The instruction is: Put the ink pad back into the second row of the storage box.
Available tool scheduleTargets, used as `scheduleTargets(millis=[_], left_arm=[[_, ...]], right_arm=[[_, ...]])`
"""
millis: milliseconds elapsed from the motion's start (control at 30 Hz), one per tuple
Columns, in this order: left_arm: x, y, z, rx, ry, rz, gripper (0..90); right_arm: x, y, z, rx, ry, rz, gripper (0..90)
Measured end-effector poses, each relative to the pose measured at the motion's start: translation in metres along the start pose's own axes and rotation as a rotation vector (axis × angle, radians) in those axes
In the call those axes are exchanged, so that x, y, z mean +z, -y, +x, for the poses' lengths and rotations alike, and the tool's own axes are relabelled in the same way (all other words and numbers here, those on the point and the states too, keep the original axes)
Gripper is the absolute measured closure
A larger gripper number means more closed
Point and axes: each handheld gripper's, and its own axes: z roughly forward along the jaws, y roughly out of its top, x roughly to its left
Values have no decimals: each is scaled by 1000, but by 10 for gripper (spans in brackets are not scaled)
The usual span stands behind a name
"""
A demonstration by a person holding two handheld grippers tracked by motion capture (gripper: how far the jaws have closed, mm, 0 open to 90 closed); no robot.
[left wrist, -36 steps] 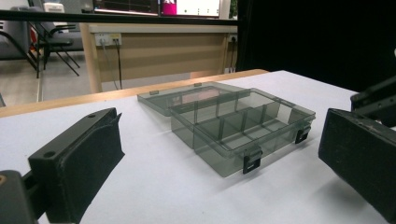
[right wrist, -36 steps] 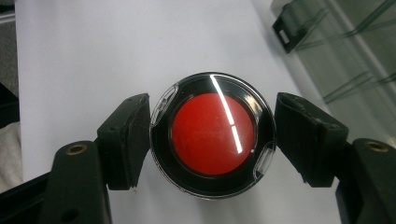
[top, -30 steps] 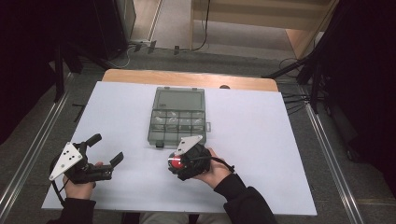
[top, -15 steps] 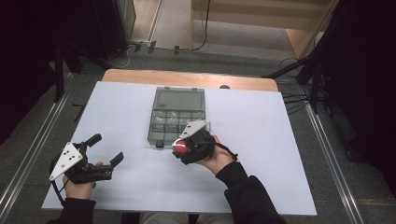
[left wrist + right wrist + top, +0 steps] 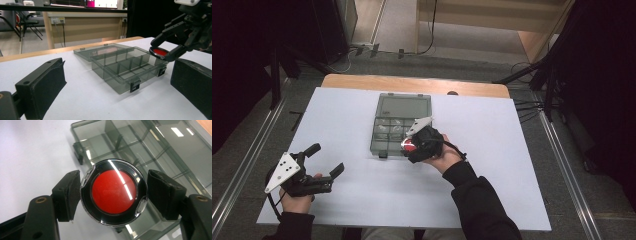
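Item: round black-rimmed disc with red centre and clear cover [image 5: 113, 192], clamped by its rim between the two pads of the right gripper [image 5: 412, 145], face level. Location: carried just above the near right corner of the open smoke-grey clear plastic compartment box [image 5: 394, 131], which sits mid-desk toward the far edge on the white desk [image 5: 512, 175].

Box: lid laid flat toward the far edge, long axis running near to far; tray divided into small cells, apparently empty.

Relation: the cells lie directly beyond and below the disc, so the likely next move is short, forward and down; the right hand is much the nearer.

Left gripper [image 5: 329, 175]: jaws apart, empty, resting near the desk's near left corner, well apart from the box.

Obstructions: tray wall and dividers; two front latches [image 5: 135, 86].
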Motion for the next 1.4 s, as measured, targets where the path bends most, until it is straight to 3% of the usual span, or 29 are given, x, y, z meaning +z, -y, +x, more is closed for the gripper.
scheduleTargets(millis=[533, 767, 800, 867, 967, 1400], left_arm=[[0, 0, 0, -18, 4, -10, 0], [0, 0, 1, -20, 5, -12, 0], [0, 0, 1, -19, 6, -13, 0], [-1, 0, 1, -18, 7, -13, 0], [-1, 0, 1, -24, 6, -15, 0], [-1, 0, 1, -22, 5, -15, 0]], right_arm=[[17, 0, -28, 92, 32, 38, 308], [25, -1, -28, 82, 25, 50, 306], [27, -1, -27, 78, 25, 47, 289], [27, 0, -26, 81, 29, 40, 97], [22, 0, -26, 99, 32, 16, 5], [-2, 13, -27, 146, 71, -44, 0]])
